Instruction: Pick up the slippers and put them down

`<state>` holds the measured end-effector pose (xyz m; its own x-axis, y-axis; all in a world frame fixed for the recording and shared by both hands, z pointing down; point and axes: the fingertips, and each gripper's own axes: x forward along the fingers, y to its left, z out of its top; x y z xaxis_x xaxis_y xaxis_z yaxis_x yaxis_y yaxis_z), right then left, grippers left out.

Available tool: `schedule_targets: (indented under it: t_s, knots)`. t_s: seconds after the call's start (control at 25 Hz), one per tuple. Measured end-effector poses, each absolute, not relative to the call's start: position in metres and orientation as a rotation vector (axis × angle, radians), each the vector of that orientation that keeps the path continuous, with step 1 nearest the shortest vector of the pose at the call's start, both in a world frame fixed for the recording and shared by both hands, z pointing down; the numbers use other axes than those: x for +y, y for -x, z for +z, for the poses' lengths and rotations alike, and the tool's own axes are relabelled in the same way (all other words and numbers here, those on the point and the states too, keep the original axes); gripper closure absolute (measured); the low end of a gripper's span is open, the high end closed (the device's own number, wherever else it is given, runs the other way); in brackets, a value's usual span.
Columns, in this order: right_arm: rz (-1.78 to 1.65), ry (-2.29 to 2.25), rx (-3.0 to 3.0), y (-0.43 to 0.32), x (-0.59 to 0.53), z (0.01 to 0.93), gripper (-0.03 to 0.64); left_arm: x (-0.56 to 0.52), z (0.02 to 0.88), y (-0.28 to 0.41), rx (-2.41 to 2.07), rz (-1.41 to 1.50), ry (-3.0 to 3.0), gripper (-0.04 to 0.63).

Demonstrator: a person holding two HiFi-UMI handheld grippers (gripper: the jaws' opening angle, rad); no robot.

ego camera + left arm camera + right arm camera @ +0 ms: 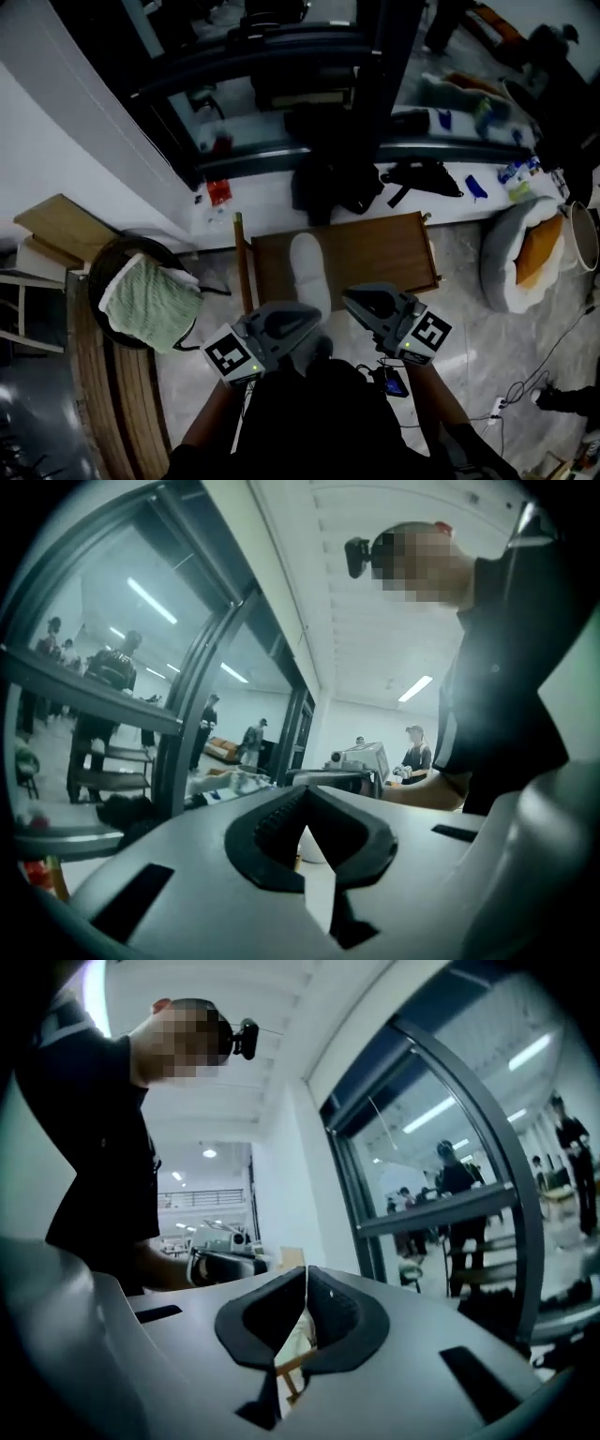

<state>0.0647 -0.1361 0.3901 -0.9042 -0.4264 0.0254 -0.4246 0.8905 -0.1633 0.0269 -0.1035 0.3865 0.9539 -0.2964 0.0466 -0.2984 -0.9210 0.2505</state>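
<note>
One white slipper (307, 267) lies lengthwise on a low wooden table (384, 251) in the middle of the head view. My left gripper (312, 316) and right gripper (351, 299) are held up close to my body, nearer than the slipper and above the table's near edge, tips turned toward each other. In the left gripper view the left gripper (305, 795) is shut with nothing in it. In the right gripper view the right gripper (306, 1272) is also shut and empty. I cannot see a second slipper.
A dark round basket (105, 272) with a green and white cloth (150, 302) stands at the left. A white pet bed (514, 258) with an orange cushion lies at the right. Black bags (328, 183) sit by the glass wall. Cables (525, 384) trail on the floor.
</note>
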Motion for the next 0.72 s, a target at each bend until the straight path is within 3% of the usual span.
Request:
schedule_targets:
  t_s: [0.12, 0.72]
  knots:
    - [-0.108, 0.626, 3.030, -0.050, -0.131, 0.351, 0.592, -0.106, 0.358, -0.020, -0.519, -0.011, -2.929, 0.584]
    - [-0.249, 0.566, 2.968, -0.024, -0.084, 0.334, 0.592, -0.068, 0.328, 0.016, -0.586, -0.045, -2.990, 0.584]
